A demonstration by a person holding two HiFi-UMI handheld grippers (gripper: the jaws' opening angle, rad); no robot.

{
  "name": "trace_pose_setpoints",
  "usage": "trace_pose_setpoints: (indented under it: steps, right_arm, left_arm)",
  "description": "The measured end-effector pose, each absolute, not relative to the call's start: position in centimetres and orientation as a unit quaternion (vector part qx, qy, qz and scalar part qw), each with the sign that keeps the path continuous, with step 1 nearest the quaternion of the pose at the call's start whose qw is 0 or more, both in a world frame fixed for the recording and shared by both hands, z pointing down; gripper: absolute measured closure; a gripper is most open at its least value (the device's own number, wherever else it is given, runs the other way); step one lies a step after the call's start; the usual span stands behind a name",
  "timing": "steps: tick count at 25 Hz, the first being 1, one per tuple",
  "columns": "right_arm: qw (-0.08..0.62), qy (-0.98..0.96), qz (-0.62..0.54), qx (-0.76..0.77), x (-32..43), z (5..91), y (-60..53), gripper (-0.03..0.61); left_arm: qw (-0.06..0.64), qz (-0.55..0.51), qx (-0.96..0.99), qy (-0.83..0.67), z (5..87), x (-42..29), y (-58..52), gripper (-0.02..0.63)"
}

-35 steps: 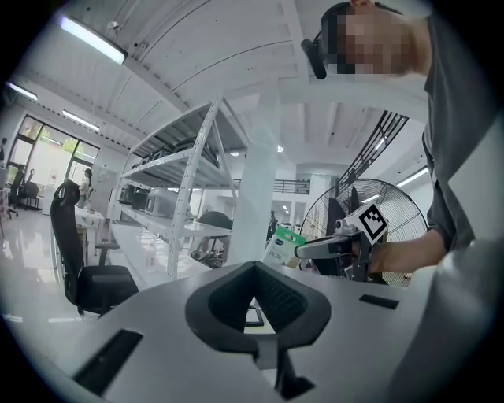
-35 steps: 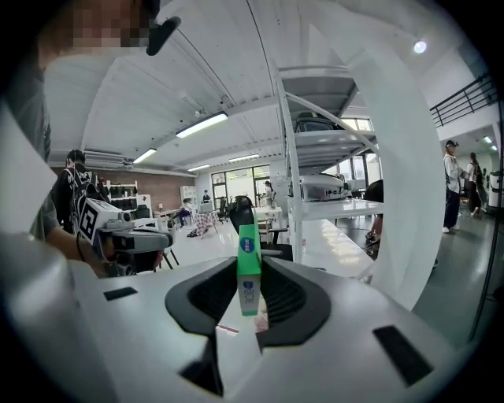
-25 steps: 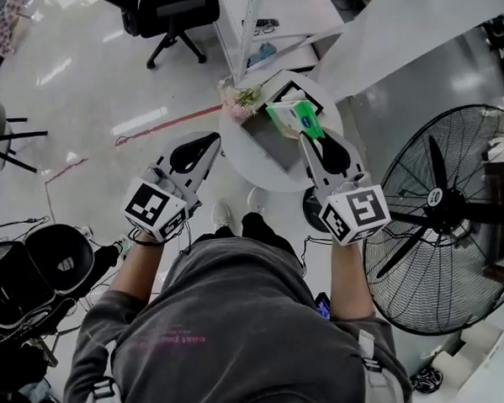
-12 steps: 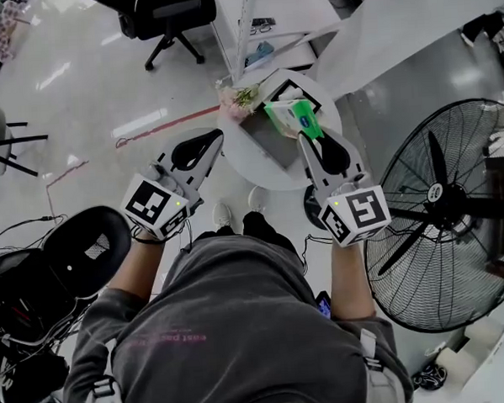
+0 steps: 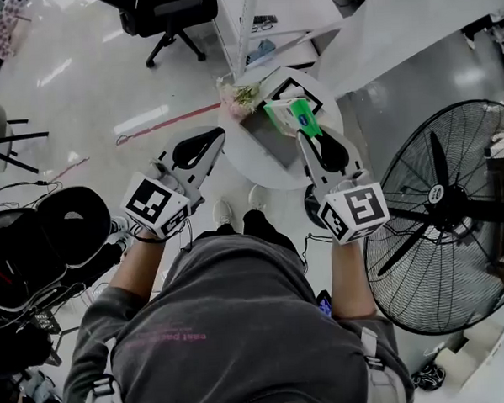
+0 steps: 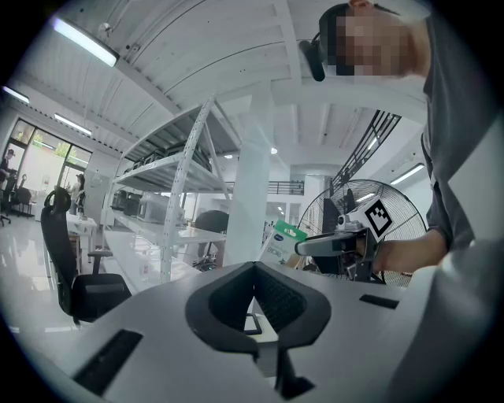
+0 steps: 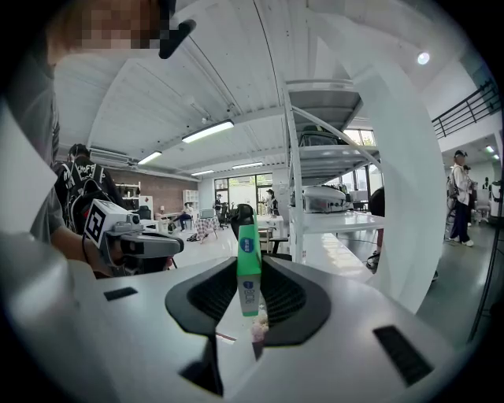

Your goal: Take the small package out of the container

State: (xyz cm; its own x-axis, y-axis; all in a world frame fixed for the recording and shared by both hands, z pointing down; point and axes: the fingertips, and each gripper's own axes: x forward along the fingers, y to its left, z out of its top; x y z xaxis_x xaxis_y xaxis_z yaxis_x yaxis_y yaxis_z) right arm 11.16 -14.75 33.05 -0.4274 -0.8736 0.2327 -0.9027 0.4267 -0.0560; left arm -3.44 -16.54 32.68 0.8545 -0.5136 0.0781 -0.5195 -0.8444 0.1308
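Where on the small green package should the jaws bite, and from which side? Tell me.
Grip its two broad flat faces, across the thin way, near one end, coming in edge-on from the person's side. The small green package is thin and flat, and the right gripper pinches it just so, which seems a sound hold.

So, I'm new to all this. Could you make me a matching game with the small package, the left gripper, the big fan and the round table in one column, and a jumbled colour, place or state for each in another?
Things:
1. small package
2. left gripper
3. fan
4. round table

Descriptions:
A. white, in front of the person
B. black, standing on the floor at the person's right
C. green and white, pinched between the fingers of the right gripper
D. holds nothing

Pairs: 1-C, 2-D, 3-B, 4-A
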Motion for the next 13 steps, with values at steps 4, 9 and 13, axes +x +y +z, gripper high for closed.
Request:
trace_pose_setpoints:
  steps: [4,9,13]
  right_arm:
    - [0.090,-0.838,0.091,0.531,10.8,33.6,-16.2,0.480]
    - [0.091,-0.836,0.096,0.532,11.0,33.7,-16.7,0.480]
    - [0.094,-0.836,0.100,0.532,11.4,34.1,-17.2,0.480]
  left_arm:
    - [0.080,0.019,0.962,-0.262,33.4,-3.6,-18.1,0.598]
    - [0.084,0.022,0.961,-0.263,33.1,-3.3,-18.7,0.598]
    - [0.086,0.022,0.961,-0.263,33.3,-2.9,-19.2,0.598]
